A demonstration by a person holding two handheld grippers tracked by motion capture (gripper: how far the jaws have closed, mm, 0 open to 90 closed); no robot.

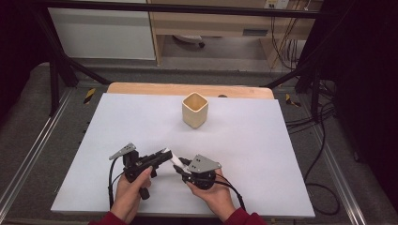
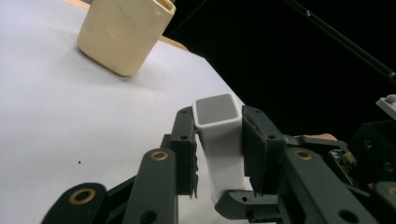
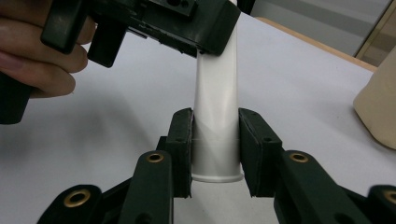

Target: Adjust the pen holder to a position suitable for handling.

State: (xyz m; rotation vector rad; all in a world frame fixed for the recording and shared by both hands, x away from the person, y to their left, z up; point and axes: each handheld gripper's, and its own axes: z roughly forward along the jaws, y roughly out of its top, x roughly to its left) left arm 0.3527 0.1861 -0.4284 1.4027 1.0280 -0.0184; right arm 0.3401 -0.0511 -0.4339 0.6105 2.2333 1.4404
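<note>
White sheeting covers the table (image 1: 263,154), with a strip of bare wood along its far edge and dark floor, black frame bars and cables around it. Toward twelve o'clock on the sheet, well apart from the hands, stands a cream square cup (image 1: 195,109), upright with its mouth open upward.

Near the six o'clock edge both hands meet over a small white tube (image 1: 175,161). The left gripper (image 1: 165,154), held in the person's left hand (image 1: 133,185), points toward three o'clock; in the left gripper view its jaws are narrowed onto the tube (image 2: 219,140), one pad against each side, with the tube's open squarish end facing the camera. The right gripper (image 1: 180,166), held in the right hand (image 1: 213,192), points toward ten o'clock and clamps the same tube (image 3: 215,116) close to its flared round end, pads pressed flat on both sides. The tube spans between the two grippers, above the sheet.
</note>
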